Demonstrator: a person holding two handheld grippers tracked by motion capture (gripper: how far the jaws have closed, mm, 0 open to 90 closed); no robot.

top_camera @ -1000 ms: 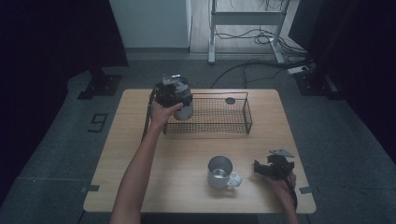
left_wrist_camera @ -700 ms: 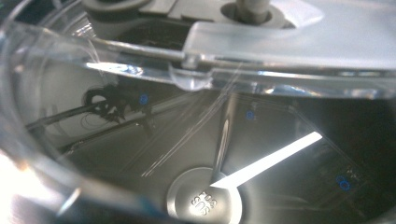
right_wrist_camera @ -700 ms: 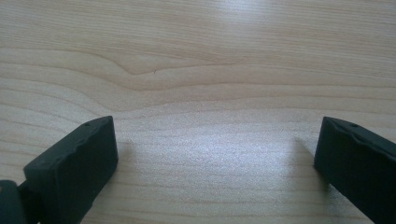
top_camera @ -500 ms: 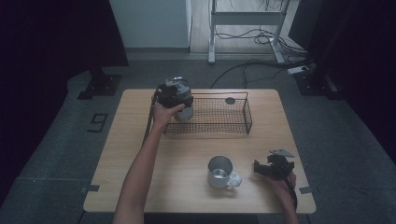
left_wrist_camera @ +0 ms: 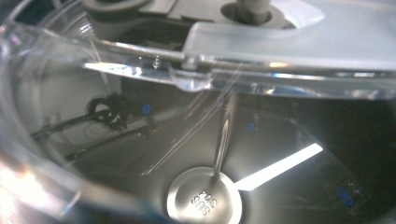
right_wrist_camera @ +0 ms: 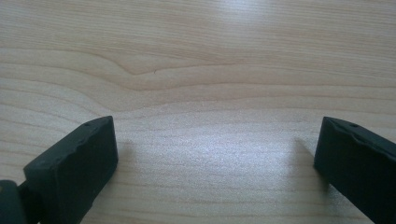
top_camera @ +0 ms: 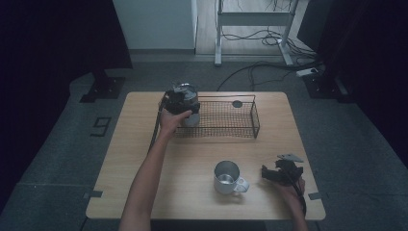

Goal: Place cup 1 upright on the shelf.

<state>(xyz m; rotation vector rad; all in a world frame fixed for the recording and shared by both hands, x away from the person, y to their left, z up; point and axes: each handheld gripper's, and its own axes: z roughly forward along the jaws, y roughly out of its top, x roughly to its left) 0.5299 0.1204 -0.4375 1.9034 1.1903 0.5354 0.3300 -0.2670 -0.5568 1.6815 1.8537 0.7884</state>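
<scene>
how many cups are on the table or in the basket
2. A steel mug stands on the table's near right part; a clear cup sits at the wire basket's left end under the left tool.

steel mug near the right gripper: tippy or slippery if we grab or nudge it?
The mug stands upright with its mouth open and looks empty, so it is probably light and would slide on the smooth table before tipping. Its shiny metal wall likely offers little grip. The side handle may make it swivel if pushed off-centre.
</scene>
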